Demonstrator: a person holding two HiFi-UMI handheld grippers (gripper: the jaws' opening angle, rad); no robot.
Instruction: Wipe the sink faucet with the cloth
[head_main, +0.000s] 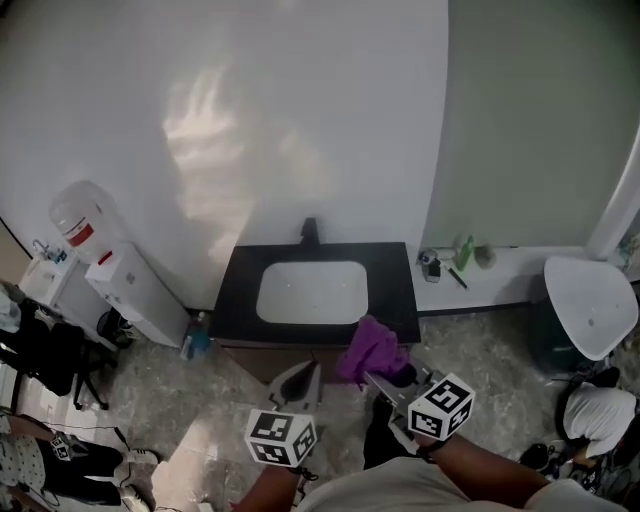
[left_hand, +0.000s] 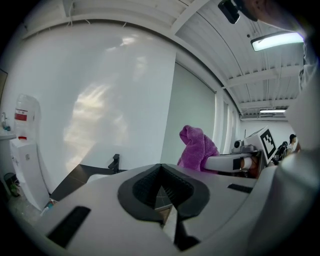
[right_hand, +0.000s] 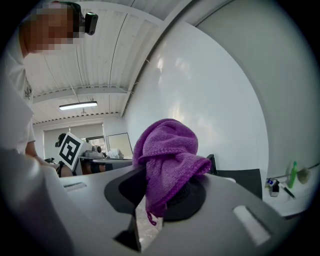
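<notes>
We are at the approach step: the cloth is in hand but no wiping has begun. The right gripper (head_main: 383, 382) has its jaws clamped on the purple cloth (right_hand: 167, 155), which bunches up above the jaws. In the head view it sits at lower centre, over the front right edge of the black countertop (head_main: 240, 300). The left gripper (head_main: 300, 383) has its jaws together on nothing and hangs just left of the right one, short of the counter's front edge.

The black faucet (head_main: 309, 231) stands at the back of the counter against the white wall, behind the white sink basin (head_main: 312, 292) and well apart from the cloth. We judge that the next move is to carry the cloth forward across the basin, up and slightly left in the frame. It should then lower until the loose bunch, not the jaws, presses on the spout.

Nothing stands on the counter between the cloth and the faucet. The wall close behind the faucet leaves little room to reach round its back. At the left of the frame is a water dispenser (head_main: 120, 280) with a small blue bottle (head_main: 197, 340) on the floor beside it. To the right, a low ledge (head_main: 520, 262) carries a few small bottles, clear of our path.
</notes>
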